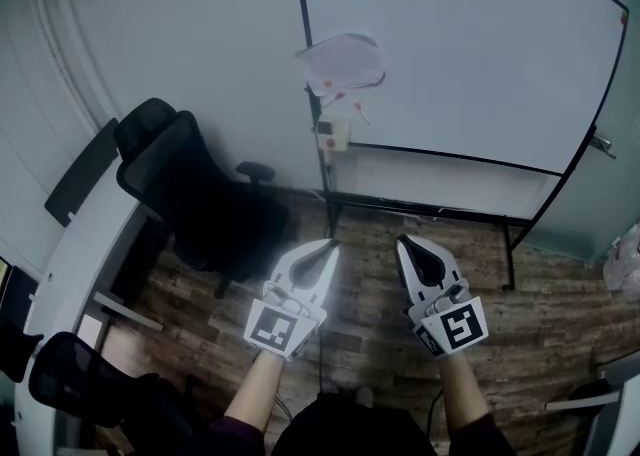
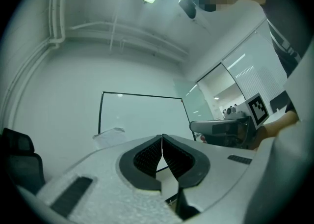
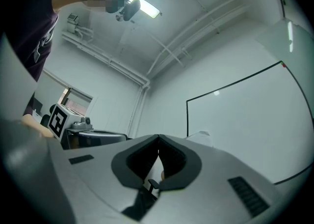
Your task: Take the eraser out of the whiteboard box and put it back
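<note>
A large whiteboard point(image 1: 470, 44) on a black stand fills the upper right of the head view. On its left frame hangs a small white box point(image 1: 333, 131) under a crumpled white sheet point(image 1: 342, 62). I cannot make out the eraser. My left gripper point(image 1: 328, 246) and right gripper point(image 1: 404, 242) are held side by side low in the middle, both pointing toward the board and well short of the box. In the left gripper view the left gripper point(image 2: 162, 138) is shut with nothing in it. In the right gripper view the right gripper point(image 3: 158, 140) is shut and empty too.
A black office chair point(image 1: 195, 194) stands left of the board. A white desk point(image 1: 75, 254) curves along the left edge, with a second dark chair point(image 1: 80, 374) below it. The stand's black foot bar point(image 1: 420, 209) runs across the wooden floor point(image 1: 540, 304).
</note>
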